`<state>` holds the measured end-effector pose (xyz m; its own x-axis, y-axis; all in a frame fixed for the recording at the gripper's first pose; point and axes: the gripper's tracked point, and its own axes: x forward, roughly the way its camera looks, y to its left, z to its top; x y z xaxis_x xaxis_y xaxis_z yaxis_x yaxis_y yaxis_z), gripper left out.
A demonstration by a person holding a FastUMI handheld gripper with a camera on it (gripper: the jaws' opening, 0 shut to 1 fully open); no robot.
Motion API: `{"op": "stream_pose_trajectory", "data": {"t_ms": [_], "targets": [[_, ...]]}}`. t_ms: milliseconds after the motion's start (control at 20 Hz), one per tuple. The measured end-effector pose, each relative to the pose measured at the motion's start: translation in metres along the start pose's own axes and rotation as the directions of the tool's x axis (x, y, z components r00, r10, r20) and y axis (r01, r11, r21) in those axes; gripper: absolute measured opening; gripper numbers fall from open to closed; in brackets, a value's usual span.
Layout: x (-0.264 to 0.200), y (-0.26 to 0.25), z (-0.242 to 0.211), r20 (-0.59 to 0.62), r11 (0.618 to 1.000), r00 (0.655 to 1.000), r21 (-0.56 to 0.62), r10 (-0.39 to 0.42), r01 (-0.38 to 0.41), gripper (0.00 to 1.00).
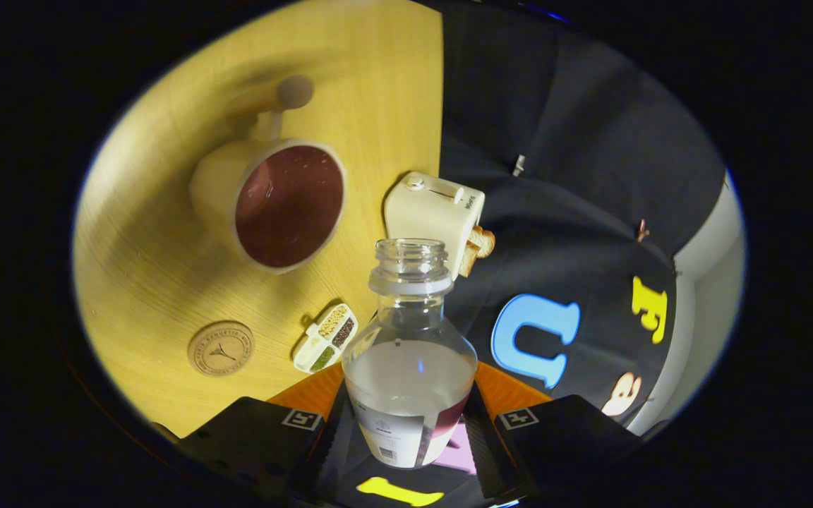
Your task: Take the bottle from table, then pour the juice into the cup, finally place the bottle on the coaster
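On the wooden table (166,282) a round coaster (221,348) is seen lying flat near the table's near edge, apart from everything else. Farther in, a cream cup (269,201) with a dark red inside is seen, its handle pointing away from the gripper. Between the coaster and the bottle, a small divided dish (326,337) of grains is set close to the table's edge. The clear uncapped bottle (410,353) is held off the table, pinched at its labelled lower body by both fingers of the gripper (410,441). Beyond its mouth, a toy toaster (435,215) with bread slices is placed at the table's edge.
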<state>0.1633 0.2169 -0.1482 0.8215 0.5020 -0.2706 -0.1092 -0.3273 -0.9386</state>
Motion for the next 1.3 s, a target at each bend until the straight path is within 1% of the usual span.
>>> {"op": "stream_pose_trajectory", "data": {"t_ms": [100,250,300,350,400,500,550,700,750,800,850,1000,1050,1150,1300], "targets": [[-0.01,-0.002,-0.005,-0.018,0.987,1.0,0.162,0.009,-0.006,0.75],[-0.016,-0.013,-0.017,-0.016,0.952,1.0,0.305,0.001,0.004,0.75],[-0.014,-0.014,-0.025,-0.027,0.935,1.0,0.354,0.002,0.008,0.75],[-0.013,-0.017,-0.036,-0.043,0.91,0.999,0.414,0.003,0.015,0.75],[-0.012,-0.017,-0.047,-0.061,0.873,0.998,0.488,0.01,0.021,0.75],[-0.012,-0.015,-0.064,-0.08,0.767,0.996,0.642,0.04,0.021,0.75],[-0.016,-0.012,-0.07,-0.076,0.715,0.996,0.699,0.052,0.017,0.75],[-0.009,-0.012,-0.088,-0.054,0.575,0.996,0.818,0.07,0.004,0.75],[-0.008,-0.011,-0.094,-0.048,0.517,0.997,0.856,0.069,0.005,0.75],[0.0,-0.012,-0.099,-0.044,0.441,0.997,0.898,0.069,0.01,0.75],[0.004,-0.009,-0.105,-0.044,0.342,0.996,0.939,0.073,0.017,0.75],[0.01,-0.01,-0.116,-0.052,0.079,0.998,0.996,0.026,0.049,0.75],[0.012,-0.009,-0.117,-0.047,0.008,0.999,0.999,0.01,0.047,0.75],[0.019,-0.006,-0.121,-0.048,-0.096,0.999,0.994,-0.021,0.045,0.75],[0.026,-0.001,-0.12,-0.035,-0.221,0.997,0.975,-0.066,0.019,0.75]]}}
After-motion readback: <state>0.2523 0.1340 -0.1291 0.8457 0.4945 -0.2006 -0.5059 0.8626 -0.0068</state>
